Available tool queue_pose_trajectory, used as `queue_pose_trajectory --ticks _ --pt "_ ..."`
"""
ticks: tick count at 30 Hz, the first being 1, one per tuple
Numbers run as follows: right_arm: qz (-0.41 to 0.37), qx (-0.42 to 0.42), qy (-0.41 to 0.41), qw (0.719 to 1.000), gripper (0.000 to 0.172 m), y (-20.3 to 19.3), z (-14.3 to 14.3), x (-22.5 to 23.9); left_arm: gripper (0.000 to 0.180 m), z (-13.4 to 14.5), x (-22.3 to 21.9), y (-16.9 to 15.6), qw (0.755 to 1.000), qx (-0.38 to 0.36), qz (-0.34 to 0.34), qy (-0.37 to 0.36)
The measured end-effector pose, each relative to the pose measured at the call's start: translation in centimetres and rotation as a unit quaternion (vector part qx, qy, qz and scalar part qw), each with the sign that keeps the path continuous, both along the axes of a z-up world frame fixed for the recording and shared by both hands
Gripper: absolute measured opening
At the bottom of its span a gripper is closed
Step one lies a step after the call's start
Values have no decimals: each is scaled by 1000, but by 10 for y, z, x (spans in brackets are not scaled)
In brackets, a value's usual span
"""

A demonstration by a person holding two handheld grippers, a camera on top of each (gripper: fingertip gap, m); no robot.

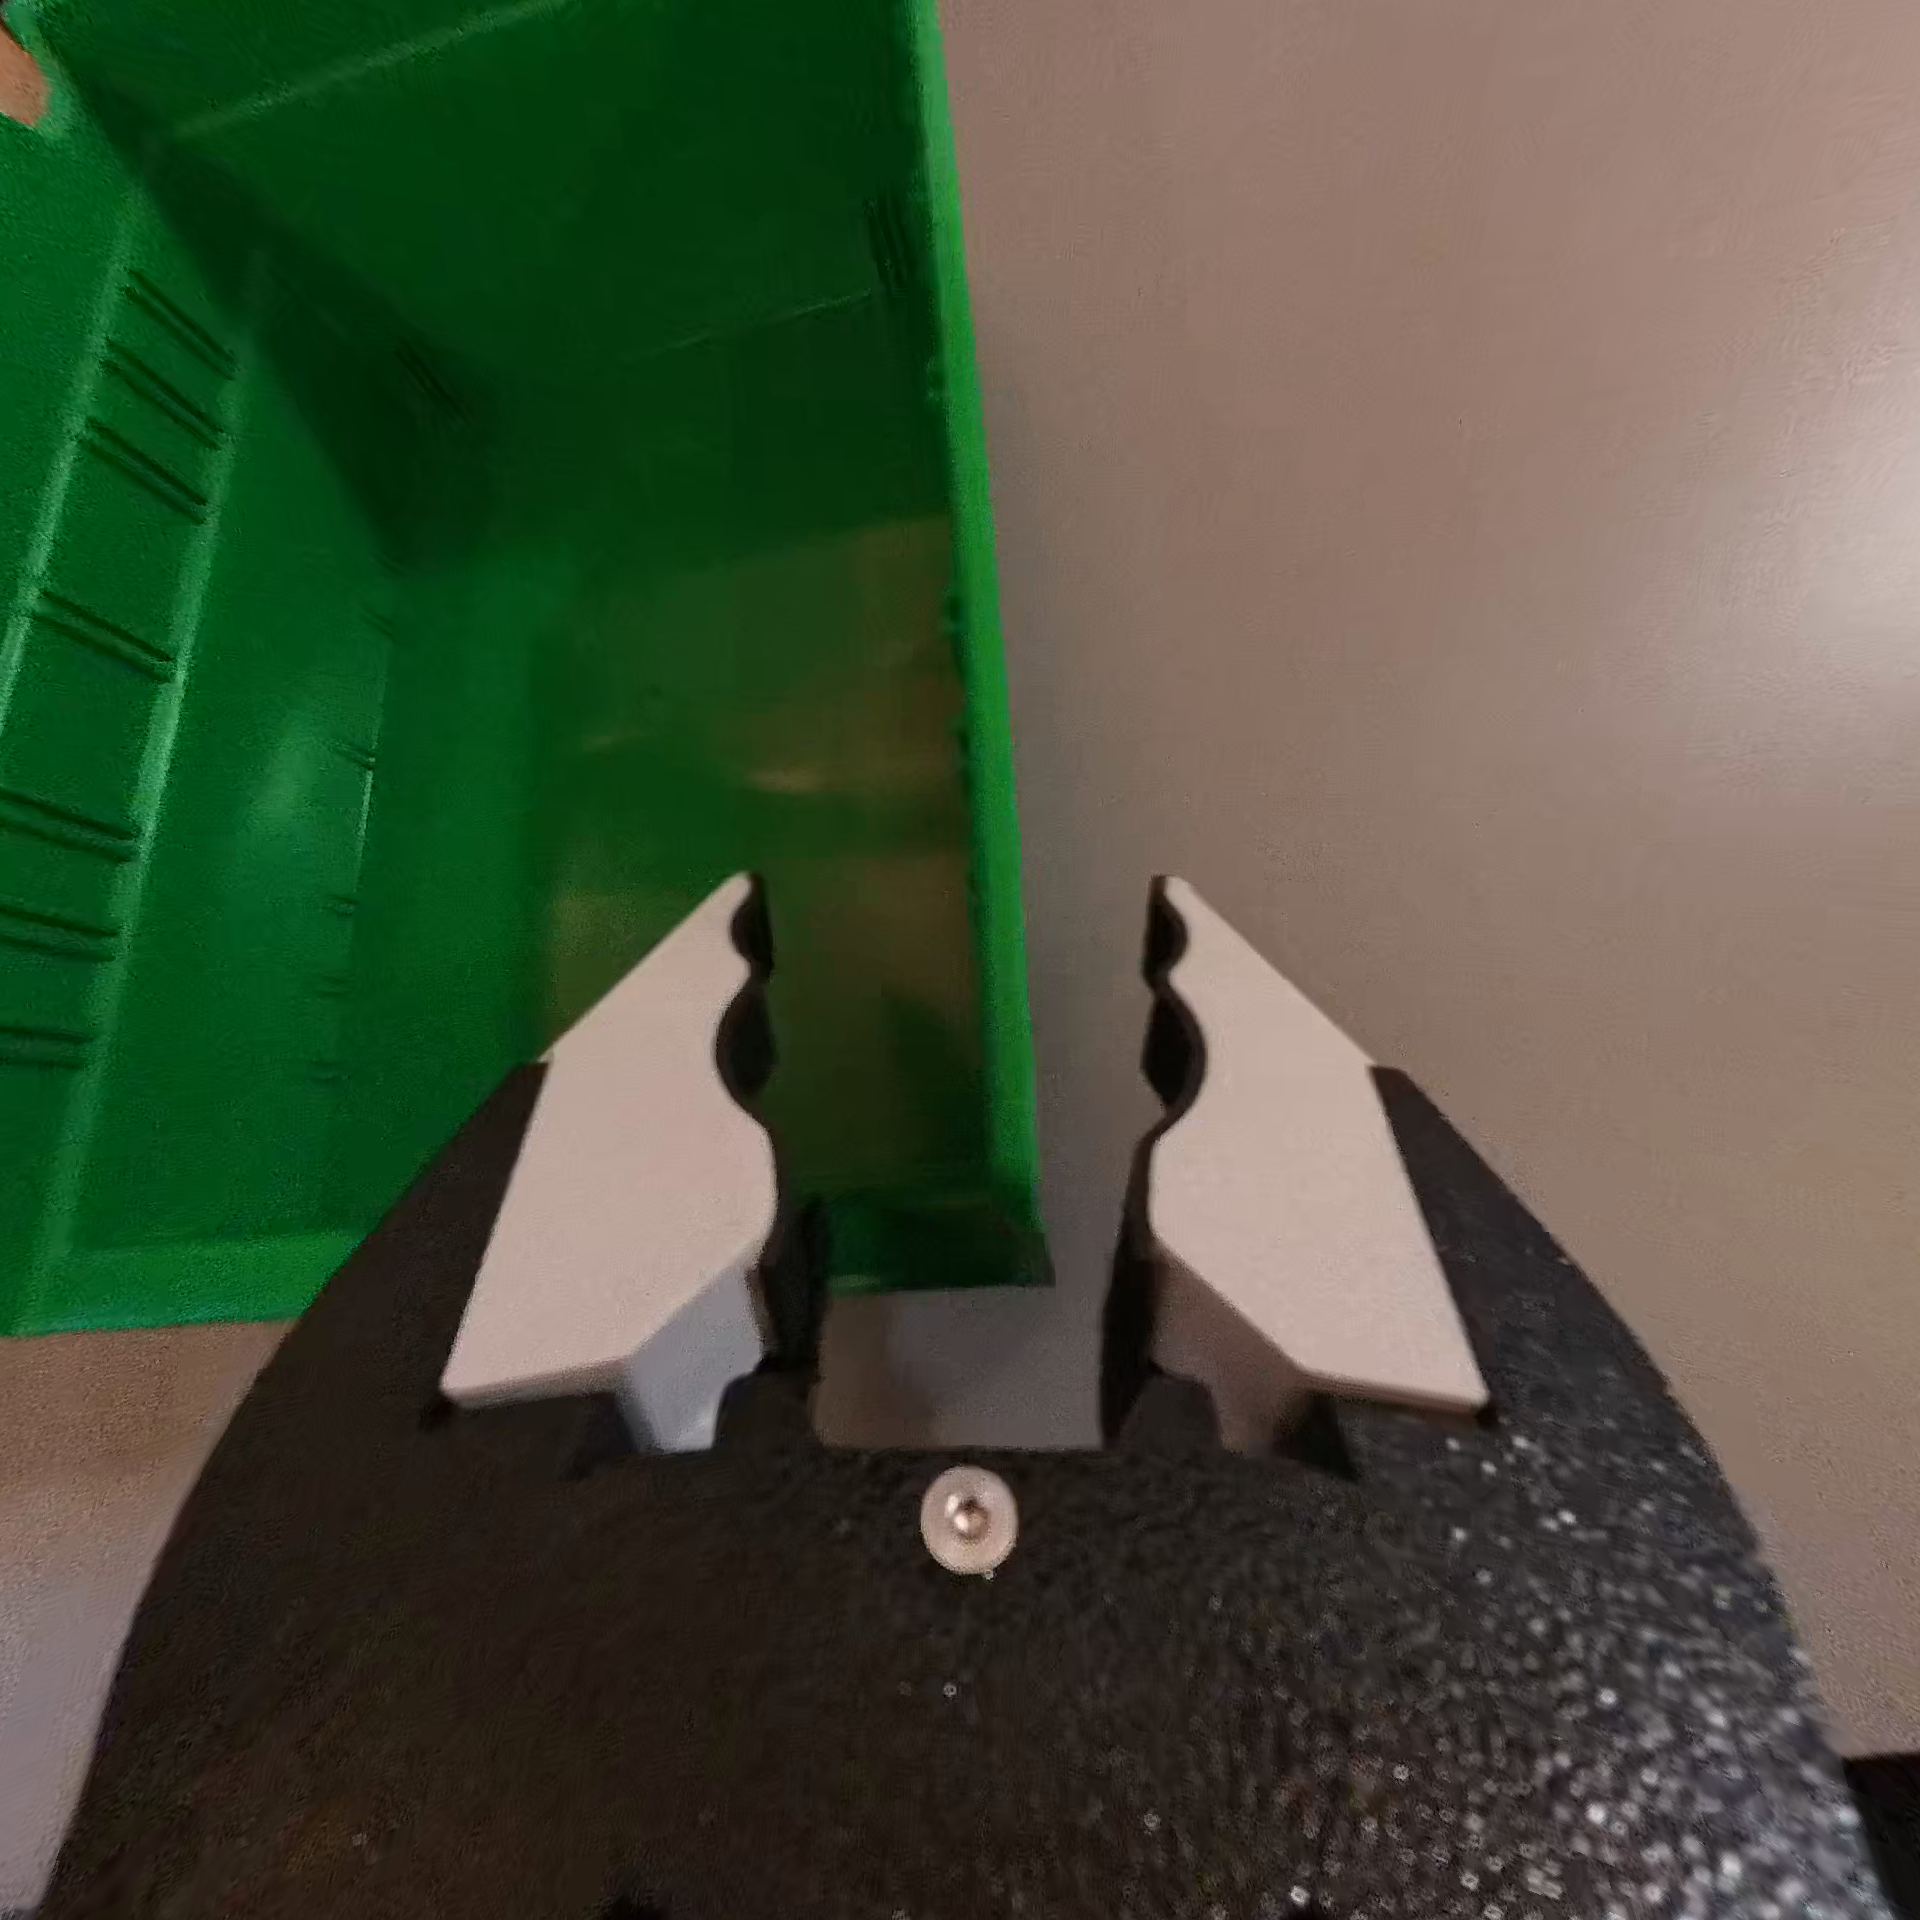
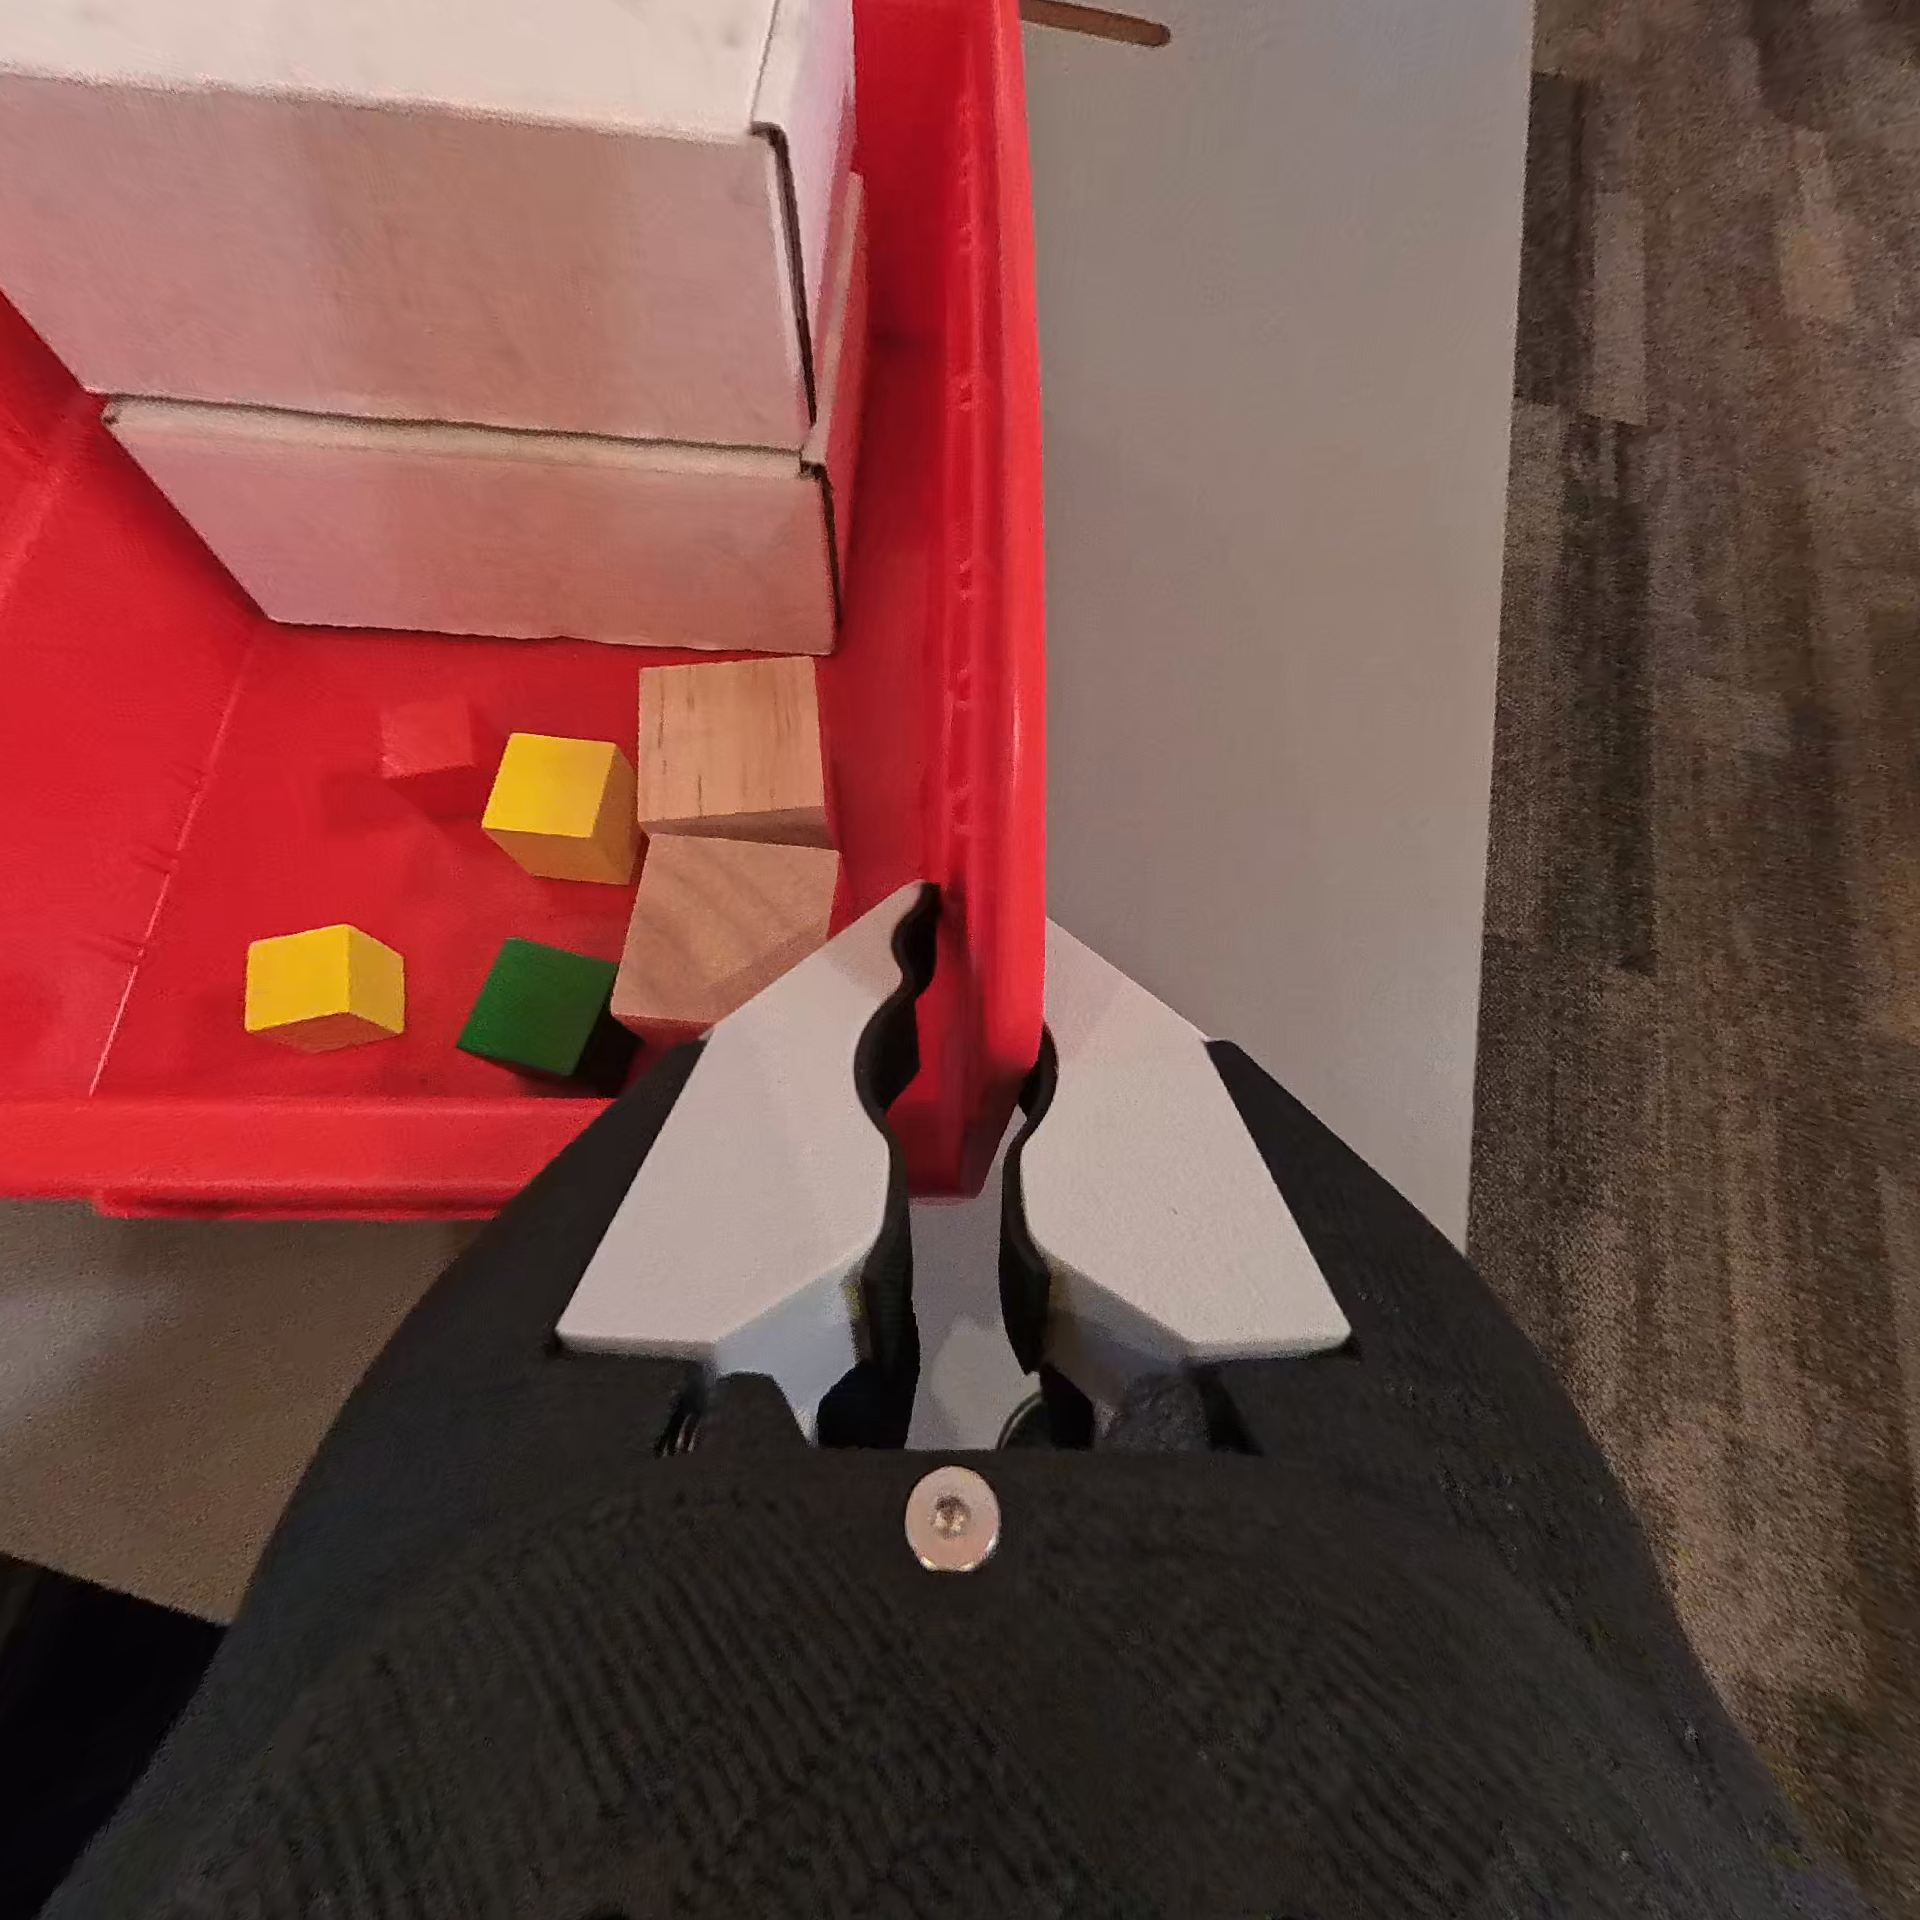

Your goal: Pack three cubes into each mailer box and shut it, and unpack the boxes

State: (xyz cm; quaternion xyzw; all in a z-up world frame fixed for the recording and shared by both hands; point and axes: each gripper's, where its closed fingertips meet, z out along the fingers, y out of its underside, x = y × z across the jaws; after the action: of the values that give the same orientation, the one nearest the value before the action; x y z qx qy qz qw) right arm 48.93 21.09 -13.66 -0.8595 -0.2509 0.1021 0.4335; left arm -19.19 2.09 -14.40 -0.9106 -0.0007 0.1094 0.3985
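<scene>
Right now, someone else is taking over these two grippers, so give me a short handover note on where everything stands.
Right gripper: shut on the right wall of the red bin.
Left gripper: open, straddling the right wall of the green bin, pads not touching it.
Red bin holds two stacked white mailer boxes, both shut, plus loose cubes: two wooden, two yellow, one green, one red.
The visible part of the green bin holds nothing.
Left: all the packing of these loose cubes.

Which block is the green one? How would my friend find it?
Look in the red bin, with white boxes stacked at its far end. On the floor near its front wall lie little blocks. The green block sits between a yellow block and a big wooden block, and it is the only green one.
</scene>
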Motion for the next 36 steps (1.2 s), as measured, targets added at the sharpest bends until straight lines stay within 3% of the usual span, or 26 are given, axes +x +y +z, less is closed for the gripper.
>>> queue_pose_trajectory --ticks 6,8,11,20,36 --pt "10 9 2 1000 4 -2 1 -21 12 5 -7 5 995 7 -26 91" --pt "24 7 -2 1000 4 -3 2 -33 5 4 -3 3 997 -4 -31 64" --pt "42 4 -2 999 3 -3 2 -58 4 7 -4 0 998 -4 -34 46" --pt "80 9 10 997 3 7 3 -150 3 40 -15 -22 993 108 -28 50" --pt "166 -7 59 984 3 -16 2 -379 4 64 -50 -60 975 211 15 67"
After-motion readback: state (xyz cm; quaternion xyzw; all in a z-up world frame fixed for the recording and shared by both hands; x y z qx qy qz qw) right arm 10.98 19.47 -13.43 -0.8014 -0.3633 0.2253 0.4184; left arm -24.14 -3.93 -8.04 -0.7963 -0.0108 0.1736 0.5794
